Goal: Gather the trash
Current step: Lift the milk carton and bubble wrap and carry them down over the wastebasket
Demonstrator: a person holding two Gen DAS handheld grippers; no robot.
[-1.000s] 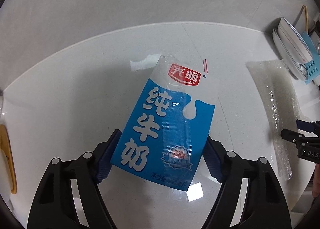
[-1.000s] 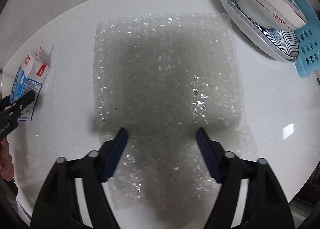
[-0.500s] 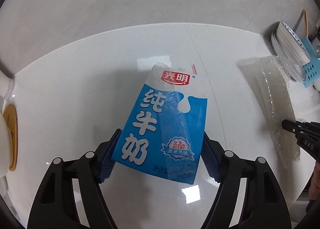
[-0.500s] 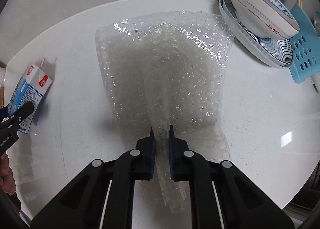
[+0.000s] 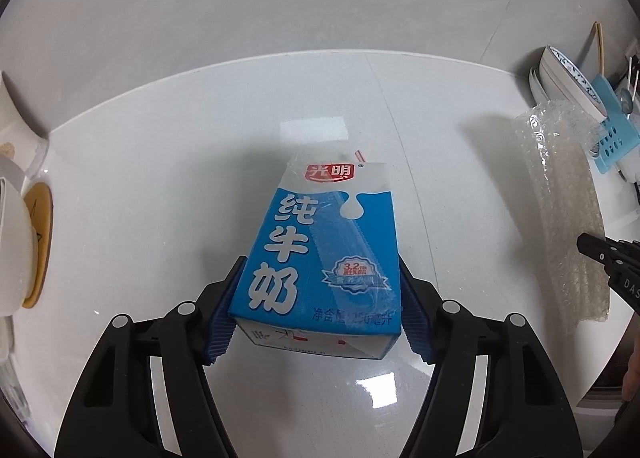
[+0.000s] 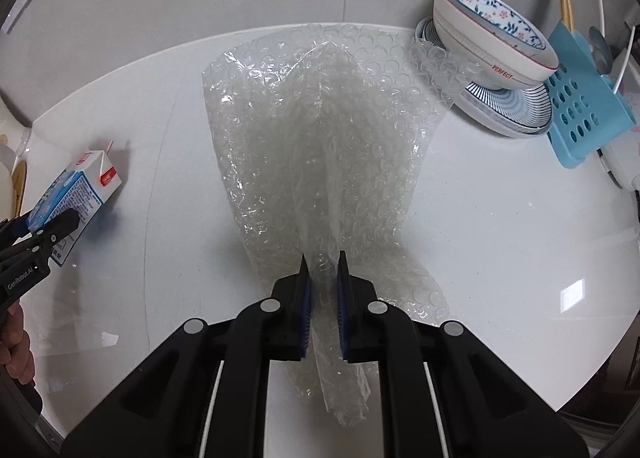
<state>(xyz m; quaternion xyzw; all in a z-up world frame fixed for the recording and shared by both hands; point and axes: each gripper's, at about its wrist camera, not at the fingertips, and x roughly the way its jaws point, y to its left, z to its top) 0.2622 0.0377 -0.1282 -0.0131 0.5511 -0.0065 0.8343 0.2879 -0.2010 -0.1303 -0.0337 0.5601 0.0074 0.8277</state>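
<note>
One milk carton (image 5: 320, 254) fills the left wrist view, caught low down between the blue pads of the left gripper (image 5: 318, 314), whose jaws are closing on its two side faces. The carton sits tilted, its base corner towards the camera, above the white worktop (image 5: 160, 162). It looks like a small, light paper box, probably empty or nearly so, with a glossy skin that could slip; a firm squeeze would likely dent the walls, so the flat sides near the stiffer base seem the sensible place to hold. One thin straw (image 5: 360, 156) sticks out at its top. At the right edge hangs one strip of bubble wrap (image 5: 560, 198), and beyond it the tip of the right gripper (image 5: 600, 254).

One sheet of bubble wrap (image 6: 320, 138) dominates the right wrist view. The right gripper (image 6: 323, 298) is pressed together on a bunched fold of it, and the sheet drapes from there down to the worktop (image 6: 500, 238). It is soft, almost weightless and springy, so a gathered pleat gives better purchase than a flat edge. The far corner lies just beside the stacked dishes (image 6: 500, 70), two bowls at least on plates, next to one blue perforated rack (image 6: 580, 106). The carton (image 6: 76, 194) shows at the left in the left gripper (image 6: 48, 236).
</note>
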